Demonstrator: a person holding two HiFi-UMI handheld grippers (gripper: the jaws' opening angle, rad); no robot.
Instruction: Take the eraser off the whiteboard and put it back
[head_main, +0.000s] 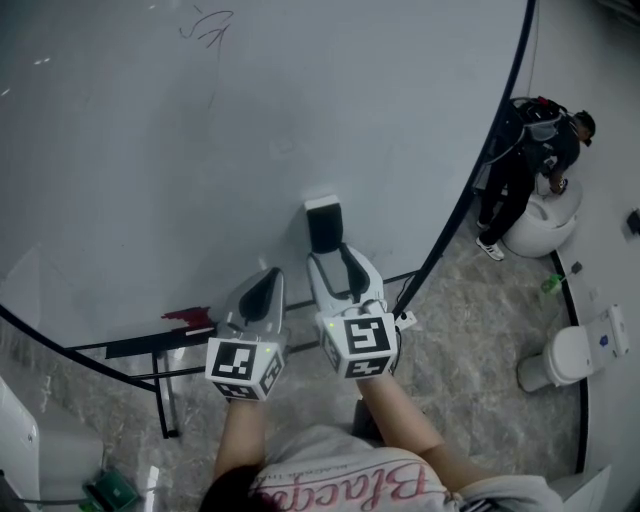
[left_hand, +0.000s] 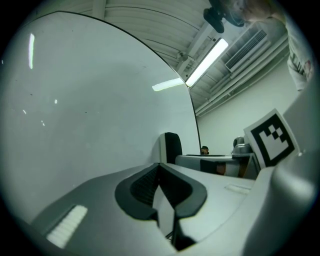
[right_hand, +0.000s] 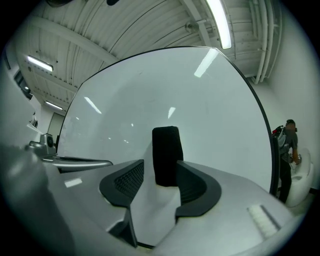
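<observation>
Our right gripper's (right_hand: 160, 176) jaws stand apart around the black rectangular felt eraser (right_hand: 166, 154) on the big white whiteboard (right_hand: 210, 110). It sits close to the right pad, with a gap on the left. An off-centre squeeze could twist it loose and drop it. Our left gripper (left_hand: 160, 167), just to the left, has its jaws together on nothing.

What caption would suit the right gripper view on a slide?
Right gripper, fingers apart, lined up on the black eraser stuck to the whiteboard.
</observation>
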